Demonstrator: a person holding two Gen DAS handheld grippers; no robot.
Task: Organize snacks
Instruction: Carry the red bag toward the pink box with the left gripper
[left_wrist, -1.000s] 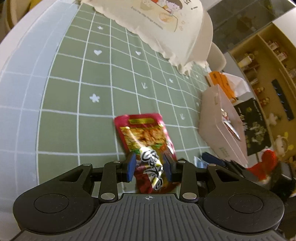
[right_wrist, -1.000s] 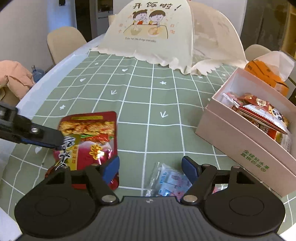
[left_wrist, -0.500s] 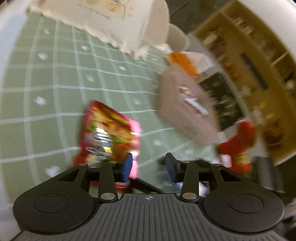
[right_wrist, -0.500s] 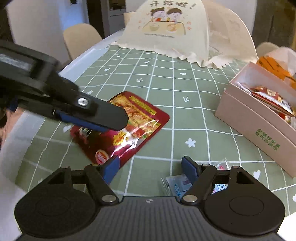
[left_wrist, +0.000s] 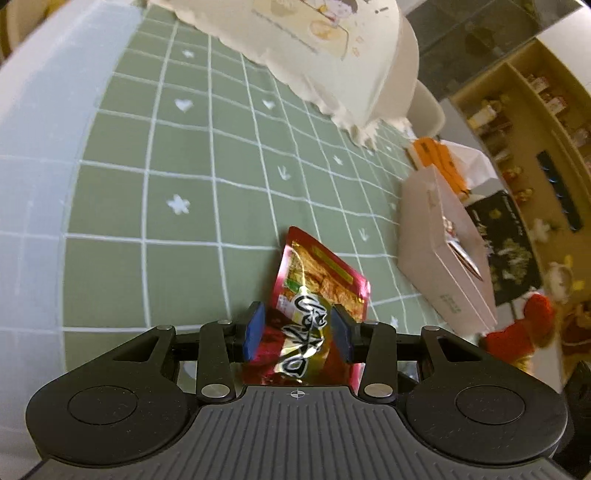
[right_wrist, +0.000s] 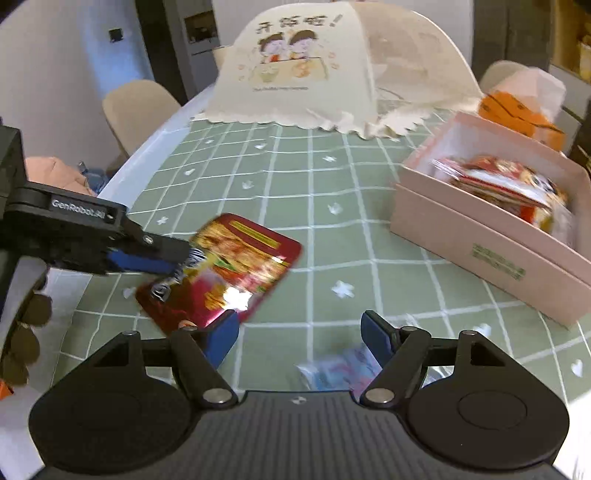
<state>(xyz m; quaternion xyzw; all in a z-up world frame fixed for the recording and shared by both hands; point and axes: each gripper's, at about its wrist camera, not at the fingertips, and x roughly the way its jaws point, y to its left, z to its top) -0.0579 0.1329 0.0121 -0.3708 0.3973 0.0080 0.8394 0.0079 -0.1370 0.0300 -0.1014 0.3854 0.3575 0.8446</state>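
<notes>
Gripping a red snack pouch (right_wrist: 225, 273) by its near end, the left gripper (left_wrist: 297, 330) was pictured above a green checked tablecloth (left_wrist: 207, 155).

The pouch was seen pinched between the blue pads (left_wrist: 253, 330), the jaws being partly closed on it, with its far end raised off the cloth and angled toward a pink box (right_wrist: 491, 236). Several snack packets (right_wrist: 502, 184) were seen already lying inside the box, which was placed at the right of the table. The right gripper (right_wrist: 299, 334) was held wide open with nothing between its jaws; a clear packet (right_wrist: 340, 369), blurred, was seen lying on the cloth just under it. A cream food cover (right_wrist: 306, 74) was shown at the far end of the table.
</notes>
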